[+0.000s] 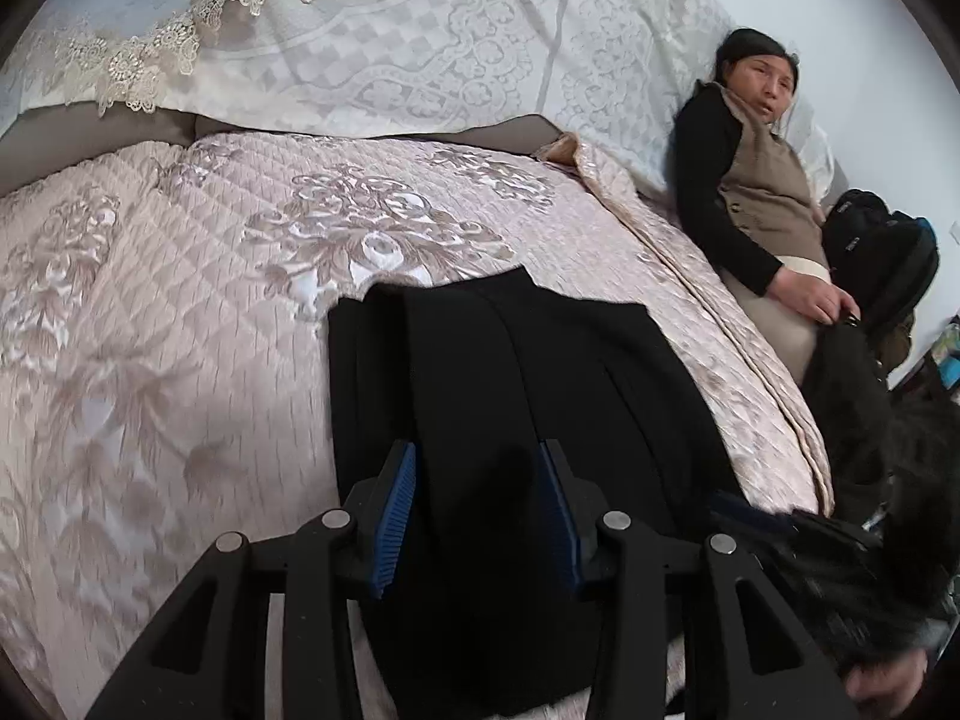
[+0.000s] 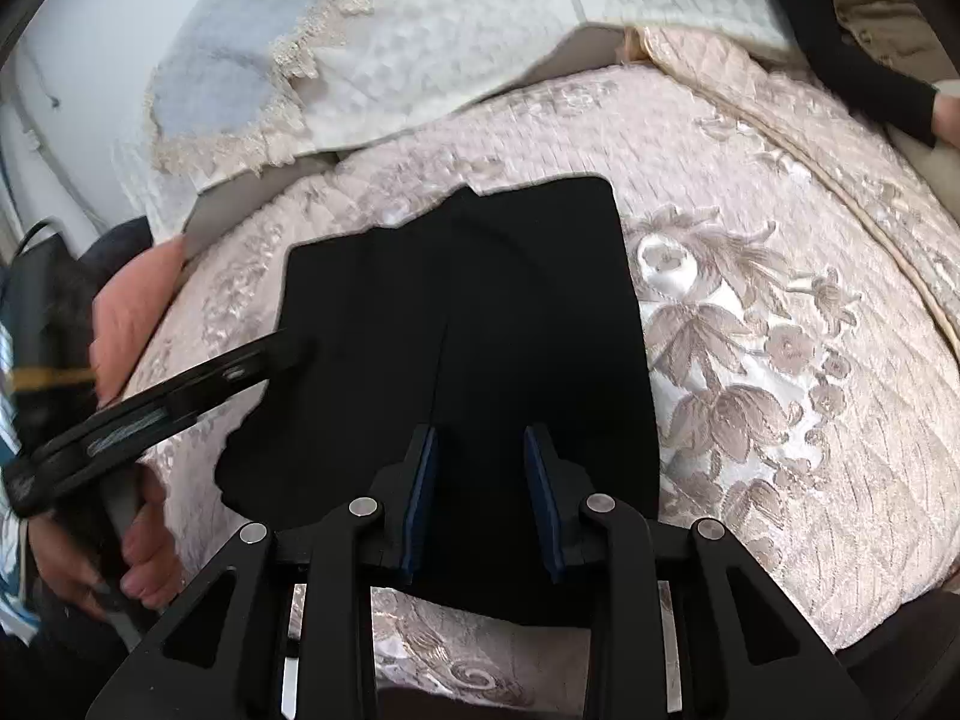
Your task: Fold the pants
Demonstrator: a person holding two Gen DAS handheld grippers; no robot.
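Pants (image 2: 456, 330): black, already folded into a compact stack, lying flat on the quilted bedspread (image 2: 780, 360) near the bed's edge
Left gripper (image 1: 477, 510): my jaws stand wide apart over the near end of the stack, holding nothing
Right gripper (image 2: 483, 501): likewise wide and empty, poised above the near hem
Slip risk: the satin quilt looks slick; I judge a one-sided push could skew the layers
Pinch risk: closing low might catch bedspread with cloth
Bystander (image 1: 762, 192): seated beside the bed, well apart
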